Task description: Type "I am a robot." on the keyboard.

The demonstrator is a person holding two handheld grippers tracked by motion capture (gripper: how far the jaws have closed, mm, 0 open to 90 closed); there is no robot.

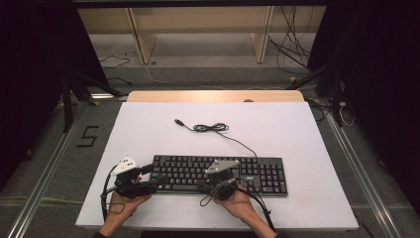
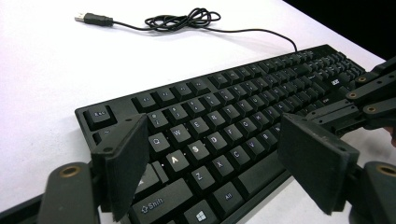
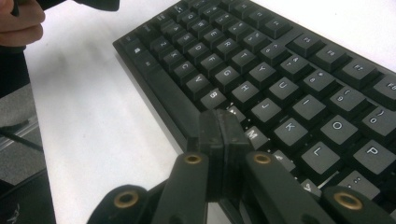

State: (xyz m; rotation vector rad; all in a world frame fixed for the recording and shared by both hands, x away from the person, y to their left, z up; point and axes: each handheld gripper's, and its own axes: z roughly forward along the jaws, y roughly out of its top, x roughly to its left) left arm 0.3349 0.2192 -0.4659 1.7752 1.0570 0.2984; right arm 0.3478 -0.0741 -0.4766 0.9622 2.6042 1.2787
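A black keyboard (image 1: 218, 173) lies near the front of the white table top (image 1: 277, 129). Its thin cable (image 1: 213, 128) runs back to a loose coil and a USB plug (image 1: 178, 121). My left gripper (image 1: 154, 177) sits at the keyboard's left end. In the left gripper view it (image 2: 217, 149) stands open wide, its pads (image 2: 126, 154) hovering over the letter keys (image 2: 205, 140) with nothing between them. My right gripper (image 1: 204, 186) is at the front edge near the middle. In the right gripper view it (image 3: 222, 135) is shut, pads pressed together and empty, just above the space bar (image 3: 182, 112) by the M key.
A wooden strip (image 1: 213, 95) borders the table's far edge. Beyond it are shelf legs and loose floor cables (image 1: 292, 49). Metal rails (image 1: 44, 173) run along both sides, with a "5" marked on the floor (image 1: 88, 136) at left. White surface stretches behind the keyboard around the coil (image 2: 187, 19).
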